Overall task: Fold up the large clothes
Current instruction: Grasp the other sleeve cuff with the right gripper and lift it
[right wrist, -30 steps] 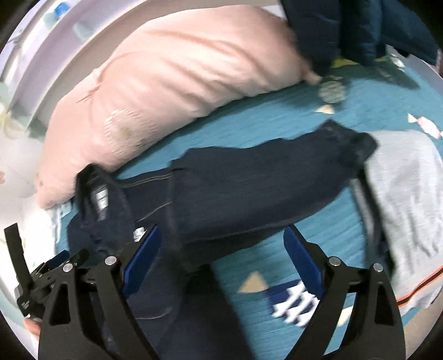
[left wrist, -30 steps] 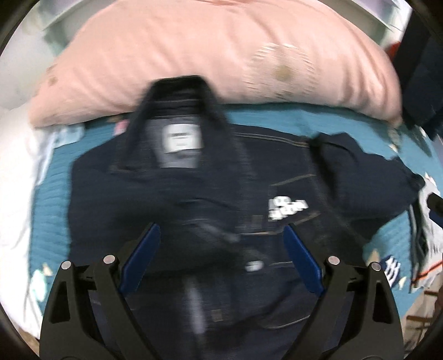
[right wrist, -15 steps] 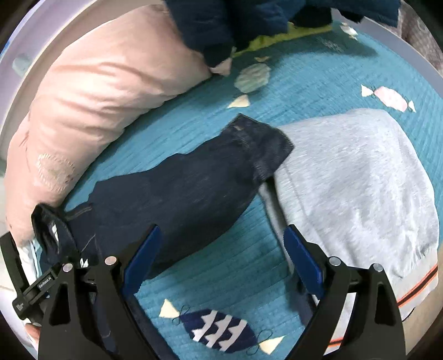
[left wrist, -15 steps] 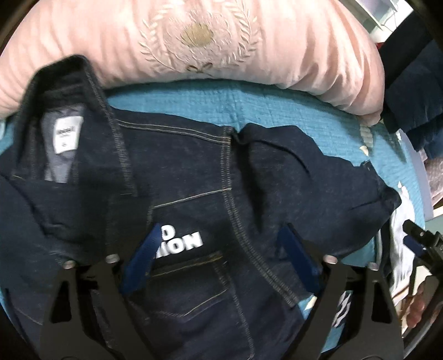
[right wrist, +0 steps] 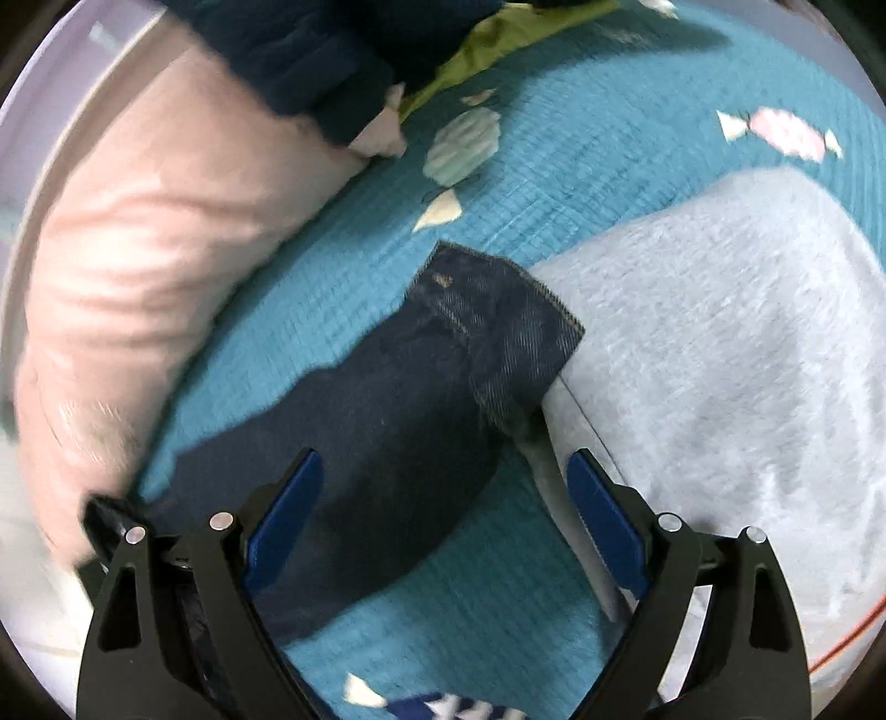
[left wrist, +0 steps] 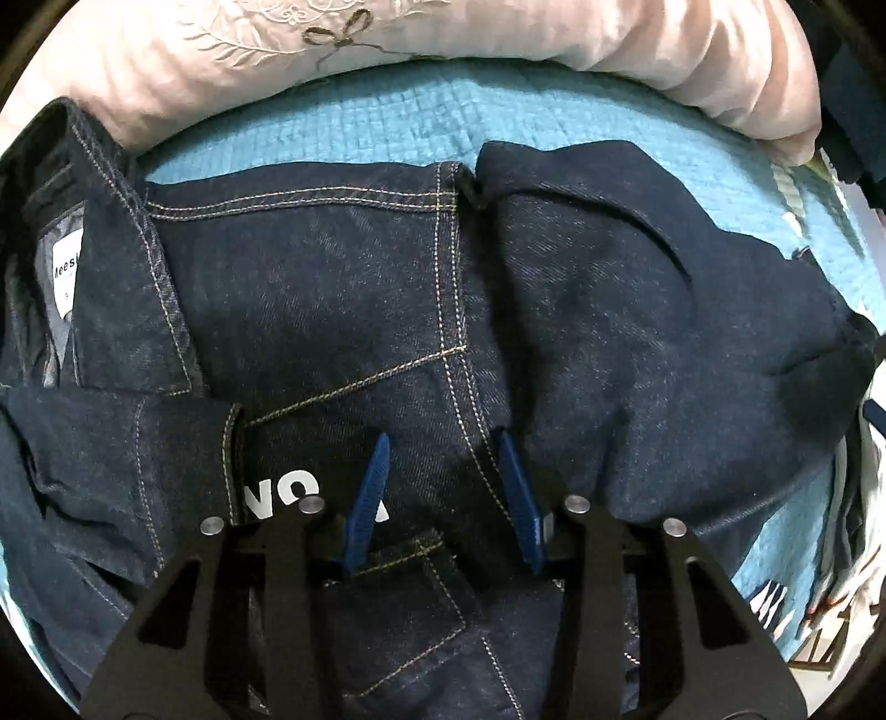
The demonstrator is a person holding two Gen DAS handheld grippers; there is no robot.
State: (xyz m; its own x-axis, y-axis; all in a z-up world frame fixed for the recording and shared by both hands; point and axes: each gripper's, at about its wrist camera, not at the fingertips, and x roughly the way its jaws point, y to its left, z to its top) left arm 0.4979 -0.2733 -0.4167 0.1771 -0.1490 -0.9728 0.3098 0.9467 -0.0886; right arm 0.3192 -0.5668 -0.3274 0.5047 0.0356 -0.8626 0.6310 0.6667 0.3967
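A dark denim jacket [left wrist: 343,310] lies spread on a teal quilt, collar and white label at the left. My left gripper [left wrist: 443,443] is low over its chest by the shoulder seam, jaws partly closed with denim between them; a firm grip is unclear. The jacket's sleeve [right wrist: 387,415] runs to the right, its cuff [right wrist: 498,327] lying on a grey sweatshirt [right wrist: 720,360]. My right gripper [right wrist: 443,471] is open and empty, just above the sleeve near the cuff.
A large pink pillow [left wrist: 443,39] lies along the far edge of the quilt [right wrist: 581,166]; it also shows in the right wrist view [right wrist: 155,249]. Dark blue clothes [right wrist: 310,50] and a green cloth [right wrist: 498,39] lie at the back.
My left gripper has dropped closer to the jacket's chest and its jaws have narrowed. My right gripper has moved right along the sleeve toward the cuff, still open.
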